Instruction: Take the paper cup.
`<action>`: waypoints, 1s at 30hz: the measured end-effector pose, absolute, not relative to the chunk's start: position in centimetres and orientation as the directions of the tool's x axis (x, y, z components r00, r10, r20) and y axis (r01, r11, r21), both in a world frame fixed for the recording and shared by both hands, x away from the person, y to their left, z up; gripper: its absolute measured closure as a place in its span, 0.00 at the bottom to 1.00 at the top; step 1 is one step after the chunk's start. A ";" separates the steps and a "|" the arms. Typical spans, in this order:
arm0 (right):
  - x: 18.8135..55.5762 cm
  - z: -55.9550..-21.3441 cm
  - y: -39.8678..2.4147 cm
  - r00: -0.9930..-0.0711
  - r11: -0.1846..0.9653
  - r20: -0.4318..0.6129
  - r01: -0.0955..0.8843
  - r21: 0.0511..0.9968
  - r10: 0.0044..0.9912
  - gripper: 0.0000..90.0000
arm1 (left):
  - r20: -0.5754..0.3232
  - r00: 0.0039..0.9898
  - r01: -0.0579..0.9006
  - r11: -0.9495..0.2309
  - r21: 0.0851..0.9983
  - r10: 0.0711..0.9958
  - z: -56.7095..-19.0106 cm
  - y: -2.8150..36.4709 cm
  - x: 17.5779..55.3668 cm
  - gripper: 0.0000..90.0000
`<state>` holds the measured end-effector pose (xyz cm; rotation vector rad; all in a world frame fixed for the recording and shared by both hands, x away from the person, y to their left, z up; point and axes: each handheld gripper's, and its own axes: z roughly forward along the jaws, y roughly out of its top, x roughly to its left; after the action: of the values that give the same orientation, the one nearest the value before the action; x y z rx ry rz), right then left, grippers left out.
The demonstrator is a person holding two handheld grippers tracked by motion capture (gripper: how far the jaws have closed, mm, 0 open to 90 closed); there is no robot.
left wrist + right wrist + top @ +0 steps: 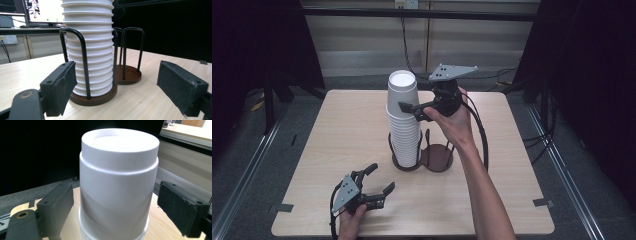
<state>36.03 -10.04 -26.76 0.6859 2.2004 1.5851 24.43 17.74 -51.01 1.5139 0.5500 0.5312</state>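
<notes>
Standing upside down in the left ring of a dark two-ring wire holder (434,157), the tall stack of white ribbed paper cups (404,122) sits mid-tabletop, its black wire hoops keeping it from toppling.

Right tool (410,110): raised to the topmost cup (117,182), jaws spread on either side of the cup wall and clear of it, nothing gripped; placement suggests a pinch to lift that cup off.

Left tool (379,178): resting low at the near edge of the pale wooden tabletop (337,135), jaws apart and empty, aimed at the stack's base, well short of it.

Second ring: empty brown disc.

Hard to tell: cup count; stack top is cut off in the left gripper view, its base in the right gripper view.
</notes>
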 end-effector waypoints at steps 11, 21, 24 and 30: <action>37.1 -26.1 -8.5 -0.834 0.268 0.002 0.180 0.946 0.552 0.14 | -0.007 0.772 0.015 -0.006 1.000 0.635 -51.0 17.7 24.4 0.17; 37.8 -26.1 -7.7 -0.828 0.271 0.012 0.197 0.942 0.561 0.20 | -0.002 0.775 0.011 -0.011 1.000 0.632 -51.0 17.8 24.5 0.17; 37.7 -26.0 -7.8 -0.826 0.271 0.010 0.197 0.942 0.564 0.21 | -0.002 0.775 0.012 -0.011 1.000 0.632 -51.0 17.8 24.5 0.17; 37.7 -25.9 -7.7 -0.825 0.278 0.004 0.194 0.941 0.565 0.21 | -0.007 0.774 0.015 -0.007 1.000 0.634 -51.0 17.8 24.4 0.17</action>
<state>37.67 -7.70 -25.91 0.6903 2.2226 1.5624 24.43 17.76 -51.01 1.5149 0.5469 0.5286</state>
